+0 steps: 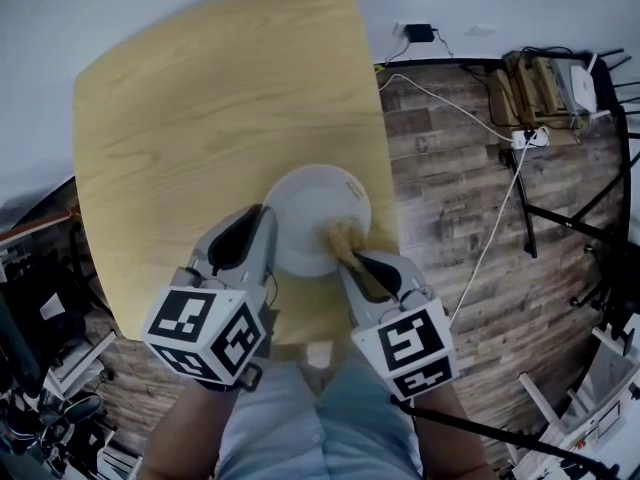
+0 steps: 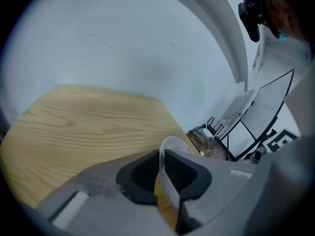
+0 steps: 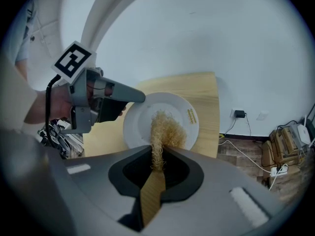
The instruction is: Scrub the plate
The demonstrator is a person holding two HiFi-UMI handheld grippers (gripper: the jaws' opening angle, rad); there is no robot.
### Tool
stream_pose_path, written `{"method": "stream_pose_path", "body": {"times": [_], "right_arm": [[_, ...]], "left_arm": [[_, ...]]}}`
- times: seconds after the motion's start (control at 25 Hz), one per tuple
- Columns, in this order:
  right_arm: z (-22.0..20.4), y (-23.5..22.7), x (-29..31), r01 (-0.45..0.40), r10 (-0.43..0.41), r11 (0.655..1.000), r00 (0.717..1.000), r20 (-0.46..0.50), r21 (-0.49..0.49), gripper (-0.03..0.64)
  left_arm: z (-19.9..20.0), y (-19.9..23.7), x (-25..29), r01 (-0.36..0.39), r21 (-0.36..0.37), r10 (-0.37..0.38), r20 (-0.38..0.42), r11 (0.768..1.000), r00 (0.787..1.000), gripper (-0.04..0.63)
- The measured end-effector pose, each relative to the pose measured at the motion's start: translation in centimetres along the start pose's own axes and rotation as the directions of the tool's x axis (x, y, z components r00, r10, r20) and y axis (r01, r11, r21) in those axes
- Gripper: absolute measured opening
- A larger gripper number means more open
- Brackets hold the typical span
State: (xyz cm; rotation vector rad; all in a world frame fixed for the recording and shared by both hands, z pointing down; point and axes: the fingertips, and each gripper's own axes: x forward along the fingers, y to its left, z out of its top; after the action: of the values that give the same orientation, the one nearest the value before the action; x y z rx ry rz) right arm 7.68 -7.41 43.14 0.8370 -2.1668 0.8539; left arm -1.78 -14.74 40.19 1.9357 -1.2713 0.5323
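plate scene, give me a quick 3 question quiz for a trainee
1. True or false: the left claw is clamped on the rim of the plate.
2. What does the right claw hold against the plate? A) a blue cloth B) a tan fibrous scrubber C) a metal spoon
3. Short answer: what colour is the plate?

Key: 1 true; 2 B; 3 white

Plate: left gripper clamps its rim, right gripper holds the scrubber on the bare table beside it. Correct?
No. The scrubber in the right gripper is on the plate itself, not beside it, as the right gripper view shows. The left gripper does clamp the rim.
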Motion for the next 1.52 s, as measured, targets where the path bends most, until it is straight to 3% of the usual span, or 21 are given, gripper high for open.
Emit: {"method": "stream_pose_path", "body": {"times": [0.48, 0.6, 0.72, 0.92, 1.08, 1.52], "right_arm": [[2.1, 6.1, 0.7, -0.171, 0.172, 0.985, 0.982, 0.078, -0.019, 0.042], [3.1, 4.1, -0.3, -0.118, 0.118, 0.993, 0.986, 0.117, -0.007, 0.041], [4.8, 0.5, -1.2, -0.012, 0.012, 1.0, 0.987, 0.159, 0.0, 0.041], [5.6, -3.1, 0.2, 0.114, -0.106, 0.99, 0.99, 0.09, -0.083, 0.041], [5.7, -1.9, 1.9, 0.103, -0.097, 0.984, 0.994, 0.049, -0.144, 0.041], [5.5, 2.6, 2.1, -0.003, 0.022, 0.976, 0.996, 0.082, -0.217, 0.041]], "left_arm": [[-0.4, -0.2, 0.0, 0.01, -0.005, -0.01, -0.008, 1.0, 1.0, 0.058], [-0.5, -0.3, 0.0, 0.019, -0.013, -0.019, -0.013, 1.0, 1.0, 0.057], [-0.4, -0.6, 0.0, 0.032, -0.011, -0.032, -0.017, 0.999, 0.999, 0.056], [-0.4, -1.1, 0.0, 0.046, -0.011, -0.046, -0.023, 0.999, 0.999, 0.055], [-0.5, -1.1, 0.0, 0.051, -0.021, -0.051, -0.02, 0.998, 0.998, 0.055], [-0.7, -1.3, 0.0, 0.052, -0.046, -0.052, -0.002, 0.998, 0.999, 0.054]]}}
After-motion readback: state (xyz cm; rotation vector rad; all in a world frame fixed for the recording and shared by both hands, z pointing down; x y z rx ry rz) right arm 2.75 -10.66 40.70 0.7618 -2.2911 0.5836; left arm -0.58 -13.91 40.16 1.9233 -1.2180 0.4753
